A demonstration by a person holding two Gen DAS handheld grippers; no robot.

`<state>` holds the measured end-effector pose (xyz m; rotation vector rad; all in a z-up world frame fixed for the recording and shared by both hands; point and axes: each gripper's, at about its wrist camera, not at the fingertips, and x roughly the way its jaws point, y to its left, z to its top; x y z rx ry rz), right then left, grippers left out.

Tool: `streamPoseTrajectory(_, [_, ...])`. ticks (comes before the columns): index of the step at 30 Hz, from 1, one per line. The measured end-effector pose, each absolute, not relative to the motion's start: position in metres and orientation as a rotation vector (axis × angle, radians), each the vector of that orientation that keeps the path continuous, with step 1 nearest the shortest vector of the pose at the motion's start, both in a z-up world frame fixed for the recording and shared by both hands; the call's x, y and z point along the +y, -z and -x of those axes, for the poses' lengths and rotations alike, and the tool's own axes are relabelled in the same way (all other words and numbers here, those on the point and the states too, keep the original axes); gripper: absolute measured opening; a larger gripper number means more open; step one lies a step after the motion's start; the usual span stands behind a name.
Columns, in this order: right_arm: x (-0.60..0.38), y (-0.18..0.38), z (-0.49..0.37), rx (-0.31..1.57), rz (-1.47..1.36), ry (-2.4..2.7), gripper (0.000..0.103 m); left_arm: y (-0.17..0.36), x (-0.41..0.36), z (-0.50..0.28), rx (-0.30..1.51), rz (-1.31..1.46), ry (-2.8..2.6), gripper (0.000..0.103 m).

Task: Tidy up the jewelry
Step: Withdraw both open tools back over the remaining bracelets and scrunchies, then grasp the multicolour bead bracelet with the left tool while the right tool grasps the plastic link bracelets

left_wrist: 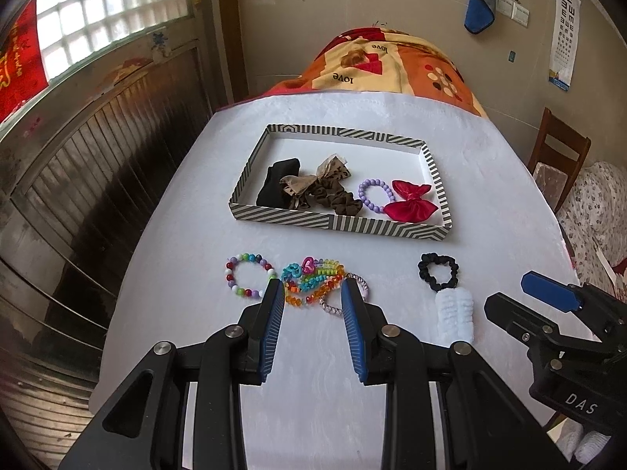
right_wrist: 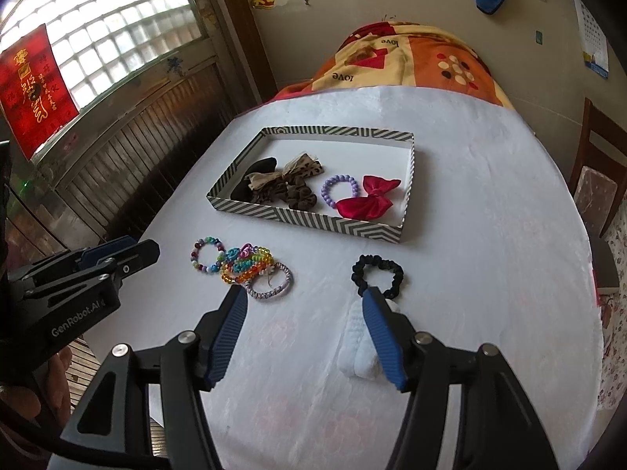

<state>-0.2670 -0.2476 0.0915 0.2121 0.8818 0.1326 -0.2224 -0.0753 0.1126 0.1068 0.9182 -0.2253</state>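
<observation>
Left tongs (left_wrist: pixel 311 288) apart, nothing between the pads, hanging over the heap of colourful bead bracelets (left_wrist: pixel 313 280), no contact visible. Right tongs (right_wrist: pixel 303 297) spread wide, holding nothing; its right finger (right_wrist: pixel 382 337) covers part of the white ribbed piece (right_wrist: pixel 354 346) lying on the surface.

Surface (left_wrist: pixel 450 137) has a white cloth. Striped tray (left_wrist: pixel 282 219) sits further back, holding a black hair piece (left_wrist: pixel 276 184), brown bow scrunchies (left_wrist: pixel 321 188), purple bead bracelet (left_wrist: pixel 374 196) and red bow (left_wrist: pixel 411 203). Still outside the tray: multicolour bead bracelet (left_wrist: pixel 249 276), the bead heap, black scrunchie (left_wrist: pixel 439 270).

Room: glass-block window (right_wrist: pixel 109 27), red hanging (right_wrist: pixel 33 90), patterned blanket (left_wrist: pixel 392 58), eye chart (left_wrist: pixel 564 35), wooden chair (left_wrist: pixel 556 156).
</observation>
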Motion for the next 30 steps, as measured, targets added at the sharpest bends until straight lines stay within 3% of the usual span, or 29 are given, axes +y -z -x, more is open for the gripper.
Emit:
streamPoseTrajectory(22, [-0.237, -0.081, 0.254, 0.918, -0.186, -0.167, 0.065, -0.102, -0.066, 0.215, 0.947, -0.098, 0.195, 0.02])
streamPoseTrajectory(30, [-0.23, -0.063, 0.24, 0.961, -0.184, -0.181, 0.066, -0.082, -0.027, 0.195, 1.051, 0.014, 0.207, 0.02])
